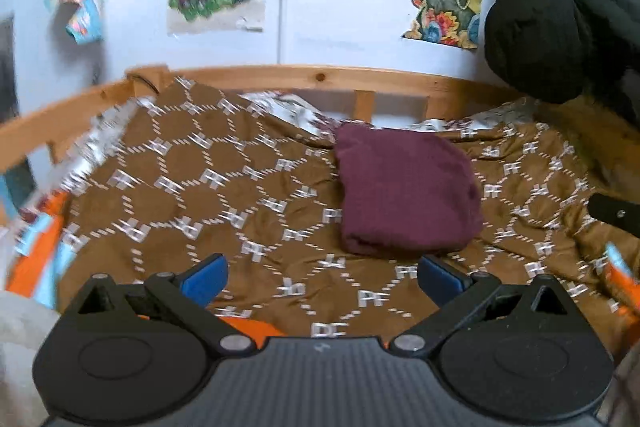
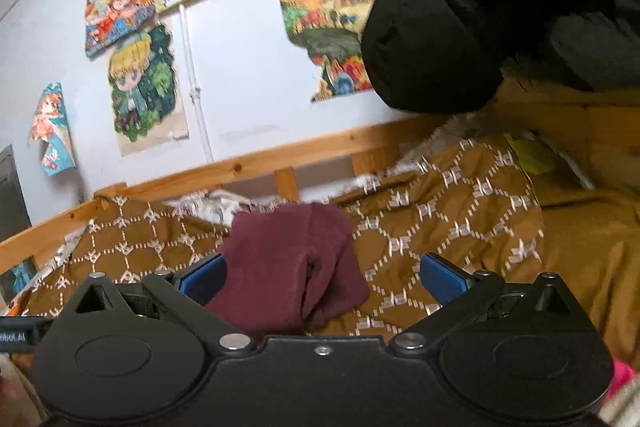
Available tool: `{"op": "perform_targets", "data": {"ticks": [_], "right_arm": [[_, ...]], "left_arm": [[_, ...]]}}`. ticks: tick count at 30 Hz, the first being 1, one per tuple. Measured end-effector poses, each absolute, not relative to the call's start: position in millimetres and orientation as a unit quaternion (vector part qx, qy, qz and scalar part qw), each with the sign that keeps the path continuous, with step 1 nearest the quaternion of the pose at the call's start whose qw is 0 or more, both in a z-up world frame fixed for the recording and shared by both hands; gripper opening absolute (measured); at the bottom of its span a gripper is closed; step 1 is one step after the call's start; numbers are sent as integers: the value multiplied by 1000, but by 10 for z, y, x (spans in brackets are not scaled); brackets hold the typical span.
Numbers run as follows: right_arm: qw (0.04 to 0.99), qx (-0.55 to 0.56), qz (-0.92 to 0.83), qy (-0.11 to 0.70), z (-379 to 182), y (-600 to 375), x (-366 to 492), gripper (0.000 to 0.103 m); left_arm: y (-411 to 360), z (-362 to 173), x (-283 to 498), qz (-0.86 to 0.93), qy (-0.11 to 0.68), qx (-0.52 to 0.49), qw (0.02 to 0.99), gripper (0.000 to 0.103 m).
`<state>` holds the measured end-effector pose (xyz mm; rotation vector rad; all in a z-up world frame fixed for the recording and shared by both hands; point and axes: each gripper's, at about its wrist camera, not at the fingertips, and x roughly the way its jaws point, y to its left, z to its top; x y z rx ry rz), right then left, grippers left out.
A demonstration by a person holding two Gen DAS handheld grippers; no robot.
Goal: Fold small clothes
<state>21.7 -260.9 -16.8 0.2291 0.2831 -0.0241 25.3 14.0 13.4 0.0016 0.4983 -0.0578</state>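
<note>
A maroon garment (image 1: 404, 191), folded into a compact bundle, is seen lying on the brown patterned bedspread (image 1: 200, 187) toward the far wooden rail (image 1: 280, 75). Left gripper (image 1: 322, 279) and right gripper (image 2: 322, 279): jaws spread, nothing held. Judged: loose flaps should be pinched at the edge, squared, then pressed flat.

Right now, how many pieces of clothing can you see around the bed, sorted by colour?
Maroon: 1, the folded garment on the brown patterned bedspread
Black: 1, the bulky dark garment hanging at the right
Total: 2
</note>
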Motion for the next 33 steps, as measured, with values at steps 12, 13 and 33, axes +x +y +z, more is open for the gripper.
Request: {"op": "perform_targets", "data": {"ticks": [12, 13, 33], "right_arm": [[984, 57, 10, 167, -203, -2360, 83, 103], [984, 55, 12, 169, -205, -2350, 85, 103], [974, 61, 11, 219, -308, -2354, 236, 103]], "left_arm": [[120, 22, 193, -13, 277, 10, 961, 102], [132, 7, 213, -12, 280, 8, 960, 102], [228, -27, 331, 12, 308, -16, 951, 102]]}}
